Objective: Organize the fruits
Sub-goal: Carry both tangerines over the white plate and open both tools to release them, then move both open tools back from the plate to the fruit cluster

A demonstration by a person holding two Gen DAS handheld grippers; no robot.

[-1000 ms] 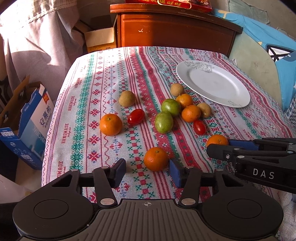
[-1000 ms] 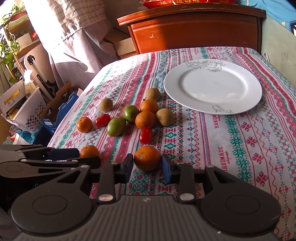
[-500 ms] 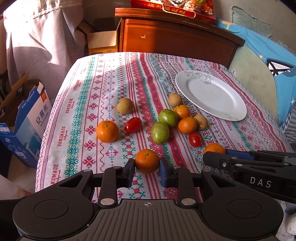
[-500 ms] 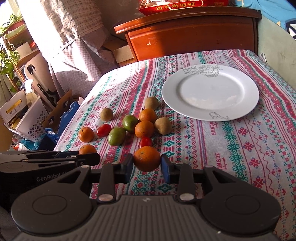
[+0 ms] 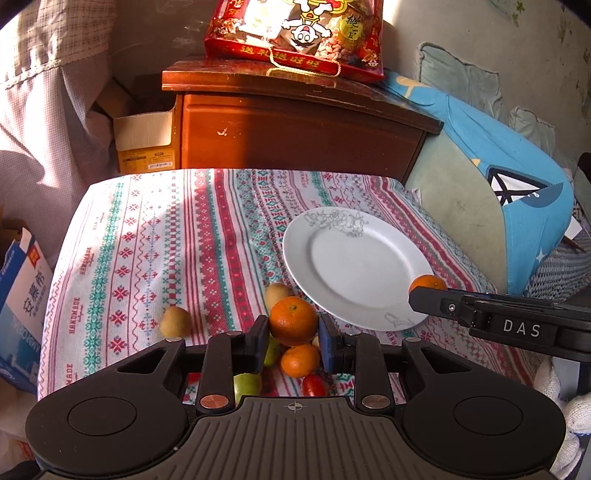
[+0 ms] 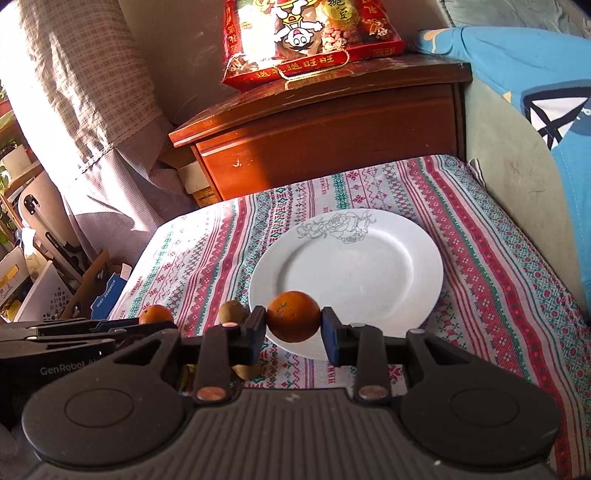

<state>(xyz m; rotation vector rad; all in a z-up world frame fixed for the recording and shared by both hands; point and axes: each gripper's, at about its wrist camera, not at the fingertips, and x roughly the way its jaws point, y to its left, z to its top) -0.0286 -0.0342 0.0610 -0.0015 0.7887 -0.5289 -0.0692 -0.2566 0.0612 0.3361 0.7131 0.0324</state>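
Note:
My left gripper [image 5: 293, 338] is shut on an orange [image 5: 293, 320] and holds it above the fruit pile, left of the white plate [image 5: 354, 266]. My right gripper [image 6: 293, 330] is shut on another orange [image 6: 293, 320], held over the plate's near rim [image 6: 347, 273]. That orange also shows in the left wrist view [image 5: 427, 284] at the plate's right edge. Below the left gripper lie an orange [image 5: 300, 360], a green fruit [image 5: 246, 384], a cherry tomato [image 5: 314, 386] and two brown kiwis [image 5: 176, 322] [image 5: 277, 293].
The striped tablecloth [image 5: 147, 236] covers a small table. A wooden cabinet [image 5: 295, 133] with a red snack bag [image 5: 295, 33] stands behind. A blue cushion [image 5: 517, 206] lies right. Cardboard boxes [image 5: 22, 295] sit on the floor left.
Both grippers have lifted their oranges off the cloth and moved forward toward the plate. The right one now hangs over the plate's near rim.

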